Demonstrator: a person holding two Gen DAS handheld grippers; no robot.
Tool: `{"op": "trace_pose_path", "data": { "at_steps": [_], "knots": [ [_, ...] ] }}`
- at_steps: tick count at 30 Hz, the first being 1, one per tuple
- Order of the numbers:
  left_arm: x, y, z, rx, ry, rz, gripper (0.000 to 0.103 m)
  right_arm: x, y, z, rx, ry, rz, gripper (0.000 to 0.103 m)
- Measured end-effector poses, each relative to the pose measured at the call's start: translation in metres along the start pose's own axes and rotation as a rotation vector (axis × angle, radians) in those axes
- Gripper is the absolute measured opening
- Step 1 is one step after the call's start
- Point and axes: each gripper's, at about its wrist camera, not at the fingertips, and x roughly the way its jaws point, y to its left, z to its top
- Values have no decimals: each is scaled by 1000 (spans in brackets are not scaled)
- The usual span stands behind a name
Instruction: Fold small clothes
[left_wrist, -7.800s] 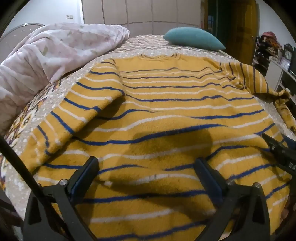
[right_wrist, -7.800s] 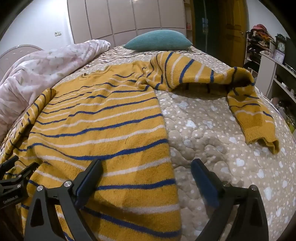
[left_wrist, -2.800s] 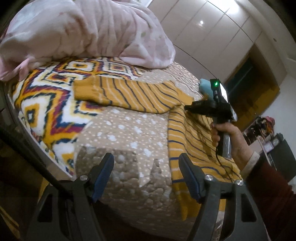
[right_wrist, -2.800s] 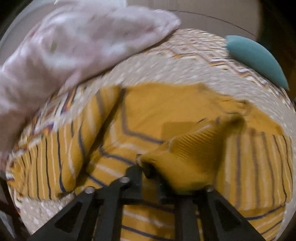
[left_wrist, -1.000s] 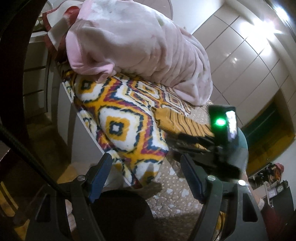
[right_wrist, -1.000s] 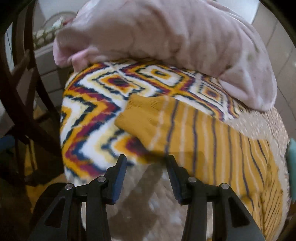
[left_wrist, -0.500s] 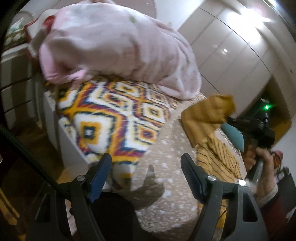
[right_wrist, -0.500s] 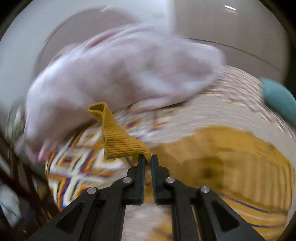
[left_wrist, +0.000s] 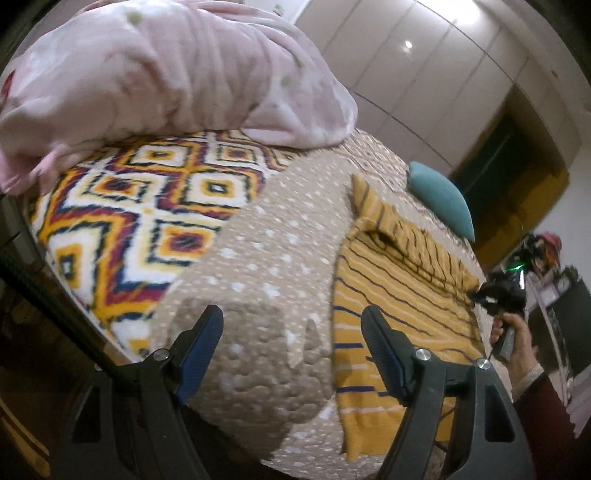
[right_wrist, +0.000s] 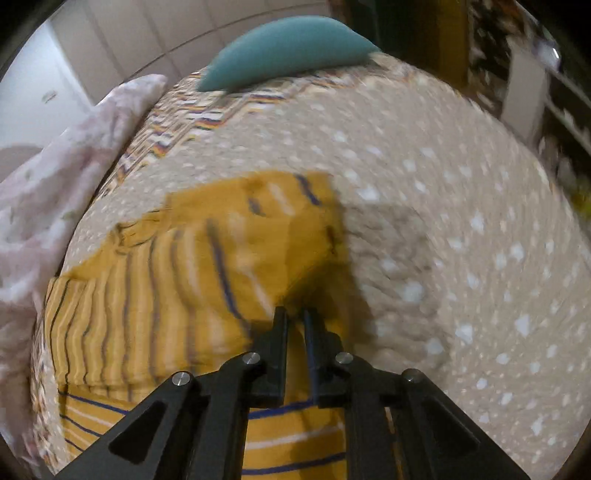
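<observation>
A mustard sweater with blue and white stripes (left_wrist: 399, 295) lies flat on the dotted beige bed cover (left_wrist: 266, 258). One sleeve (left_wrist: 410, 240) is folded across its upper part. My left gripper (left_wrist: 291, 339) hangs open over the bed's near edge, just left of the sweater's hem, with nothing in it. Held by a person's hand (left_wrist: 517, 343), my right gripper (left_wrist: 476, 293) is at the sweater's far right edge. In the right wrist view, the right gripper (right_wrist: 295, 314) has its jaws a narrow slit apart and opening. The end of the sleeve (right_wrist: 236, 258) bunches between the tips on the sweater (right_wrist: 122, 321).
A pink duvet (left_wrist: 166, 74) is heaped at the bed's left side over a bright diamond-patterned blanket (left_wrist: 147, 206). A teal pillow (left_wrist: 439, 199) lies beyond the sweater. Wardrobe doors stand behind, and shelves with clutter at the far right. The bed cover (right_wrist: 461, 221) right of the sweater is bare.
My right gripper took the left sleeve's cuff, lifted it and swung it across to the sweater's right side, laying the sleeve over the body. My left gripper shifted toward the sweater, still open.
</observation>
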Motion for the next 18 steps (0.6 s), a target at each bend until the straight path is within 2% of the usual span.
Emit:
{"op": "trace_pose_path", "data": {
  "at_steps": [1, 2, 3, 6, 7, 9, 10, 12, 13, 14, 16, 18],
  "knots": [
    [5, -8, 0, 25, 14, 6, 76, -6, -6, -1, 6, 5, 59, 19],
    [7, -13, -1, 39, 24, 9, 76, -12, -11, -3, 4, 6, 89, 31],
    [11, -18, -2, 53, 35, 9, 76, -23, -16, -5, -3, -1, 113, 38],
    [23, -33, -4, 83, 68, 5, 76, -63, -35, -10, -73, -12, 168, 38],
    [26, -36, -5, 86, 76, 1, 76, -83, -46, -9, -124, -25, 152, 38],
    [31, -42, -6, 85, 84, -5, 76, -117, -64, -12, -226, -77, 18, 38],
    [33, -43, -6, 82, 90, -8, 76, -140, -74, -16, -321, -137, -176, 40],
    [38, -45, -7, 73, 97, -12, 76, -158, -87, -26, -426, -202, -455, 50],
    [42, -45, -8, 65, 107, -14, 77, -170, -97, -34, -447, -225, -528, 52],
    [46, -45, -9, 57, 118, -14, 77, -183, -107, -44, -434, -220, -486, 52],
    [55, -45, -14, 34, 150, -20, 77, -195, -122, -67, -366, -161, -272, 52],
    [64, -44, -19, 11, 185, -33, 77, -191, -128, -104, -294, -80, -2, 52]
  ]
}}
